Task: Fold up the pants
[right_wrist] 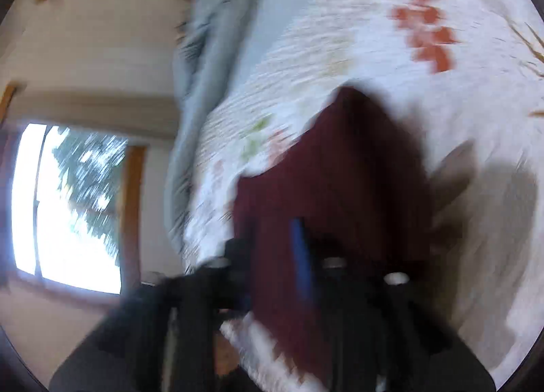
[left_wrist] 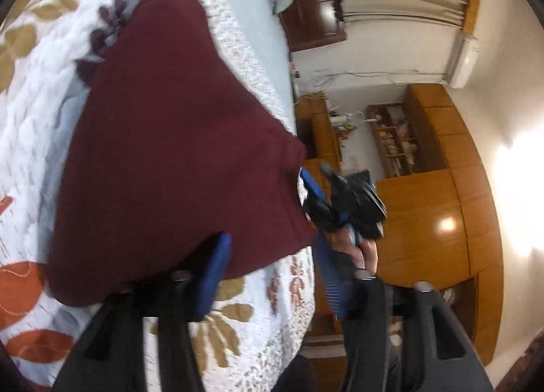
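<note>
The pants [left_wrist: 176,140] are clamped by the right gripper [left_wrist: 307,184] at 3 o'clock; the left gripper [left_wrist: 272,276], spread apart, holds nothing, so slippage could undo the fold.

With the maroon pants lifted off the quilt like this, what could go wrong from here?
1. The left gripper looks open, its fingers spread wide at the edge of the pants, so that side may drop.
2. The right gripper seems to pinch only a small corner; it could slip.
3. The pants hang near the edge of the quilt, so loose cloth could slide off. The right wrist view is blurred; the grip there is unclear.
</note>
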